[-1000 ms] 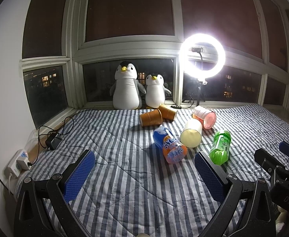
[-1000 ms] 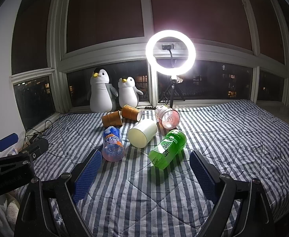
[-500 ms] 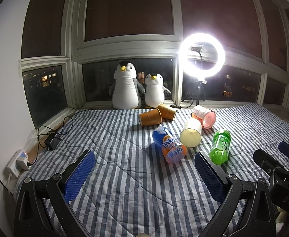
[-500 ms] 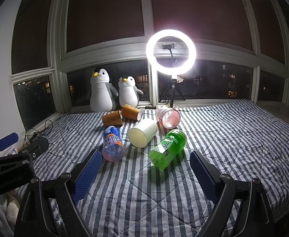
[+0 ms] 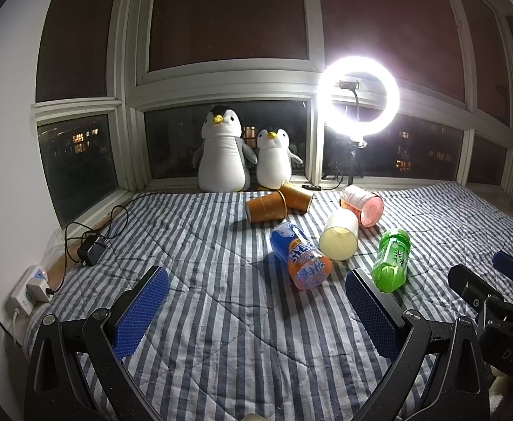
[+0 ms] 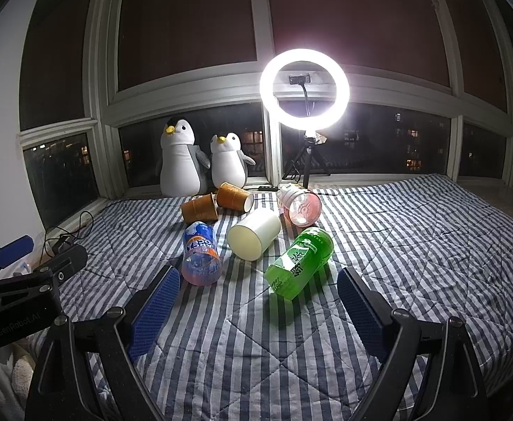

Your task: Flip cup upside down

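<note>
Tongs spread wide on both sides: our left tongs and right tongs grip nothing. At twelve o'clock of the right pair, the smooth cream cylindrical cup lies sideways on the striped quilted bed, between glossy plastic bottles.

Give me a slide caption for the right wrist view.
Open right gripper faces cream cup lying sideways among bottles on striped quilt.

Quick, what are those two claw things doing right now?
Left hand-held gripper: open, holding nothing.
Right hand-held gripper: open, holding nothing.
</note>
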Motion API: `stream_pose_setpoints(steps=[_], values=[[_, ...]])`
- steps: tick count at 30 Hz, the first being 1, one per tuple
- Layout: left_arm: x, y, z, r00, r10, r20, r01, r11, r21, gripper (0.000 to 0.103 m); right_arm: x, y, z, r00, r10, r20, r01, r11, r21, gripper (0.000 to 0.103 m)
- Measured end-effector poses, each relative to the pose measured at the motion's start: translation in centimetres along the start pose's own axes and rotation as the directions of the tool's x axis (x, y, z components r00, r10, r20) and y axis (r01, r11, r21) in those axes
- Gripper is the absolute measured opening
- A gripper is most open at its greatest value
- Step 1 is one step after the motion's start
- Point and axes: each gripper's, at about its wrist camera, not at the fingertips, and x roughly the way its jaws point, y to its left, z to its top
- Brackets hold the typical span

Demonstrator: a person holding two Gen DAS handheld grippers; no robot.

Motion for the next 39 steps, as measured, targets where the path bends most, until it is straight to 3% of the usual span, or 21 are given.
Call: stream_pose_setpoints(steps=[25,31,39], values=[[4.6,1.0,1.7,0.998,-0.013,-0.054,0.014,1.000,0.021,0.102,2.1,0.2,1.0,1.000,0.005,-0.025,-0.006,1.000,-0.007,0.091],[9.2,3.0,3.6,0.996,0.005,-0.093,-0.001,0.999,0.041,0.102,3.2,0.0,1.3,0.999,0.001,-0.040,-0.002,1.000,-0.006,0.091],[18.5,4.7,6.2,0.979,-0.037,-0.202,0.061,0.992,0.111,0.102,4.9,-0.8,2.0,0.998,0.009,-0.064,-0.008,1.000,0.012,0.091]])
